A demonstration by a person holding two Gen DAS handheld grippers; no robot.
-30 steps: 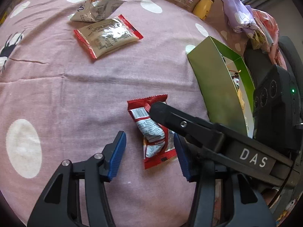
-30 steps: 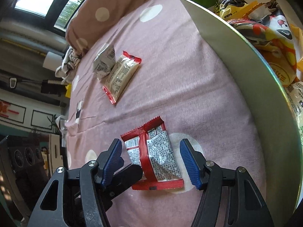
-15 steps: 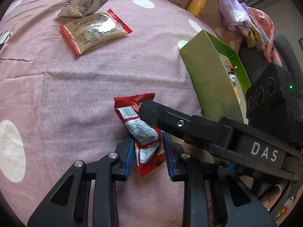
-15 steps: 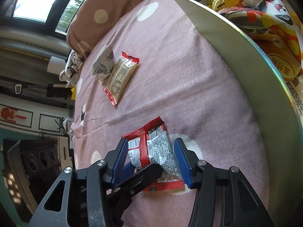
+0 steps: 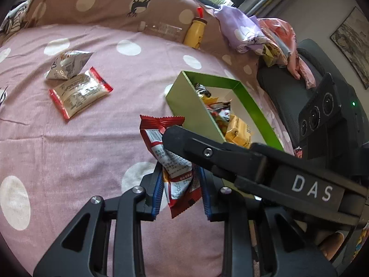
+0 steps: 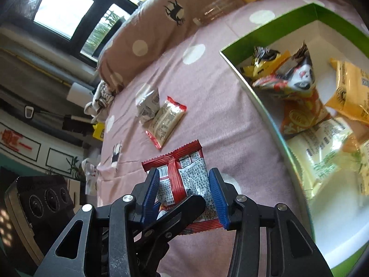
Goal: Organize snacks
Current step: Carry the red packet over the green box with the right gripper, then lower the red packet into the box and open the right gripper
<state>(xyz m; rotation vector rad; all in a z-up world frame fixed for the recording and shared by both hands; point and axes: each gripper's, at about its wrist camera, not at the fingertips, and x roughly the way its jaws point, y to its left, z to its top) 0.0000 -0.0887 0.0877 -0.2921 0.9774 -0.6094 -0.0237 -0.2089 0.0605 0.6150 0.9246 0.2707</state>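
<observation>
A red snack packet (image 5: 161, 136) with a white printed back hangs above the pink dotted bedspread, gripped from two sides. My left gripper (image 5: 180, 184) is shut on its lower end. My right gripper (image 6: 184, 184) has its blue pads pressed on the packet's (image 6: 186, 168) sides, and its jaws are closing. In the left wrist view a right-gripper finger (image 5: 207, 152) crosses over the packet. The open green box (image 5: 184, 97) stands just right of it, with several snack bags inside. On the bedspread lie a cream packet with red ends (image 5: 79, 93) and a silvery white packet (image 5: 68, 63).
A yellow bottle (image 5: 194, 33) and a clear bottle (image 5: 161, 30) lean against the brown dotted pillow at the back. A purple cloth and bags (image 5: 244, 32) are piled on a dark chair at the right. The green box's near wall (image 6: 265, 39) runs along the right wrist view.
Both grippers shut on the red packet and raised it off the bedspread. Both views tilted up, so the box's inside and the pillow came into sight.
</observation>
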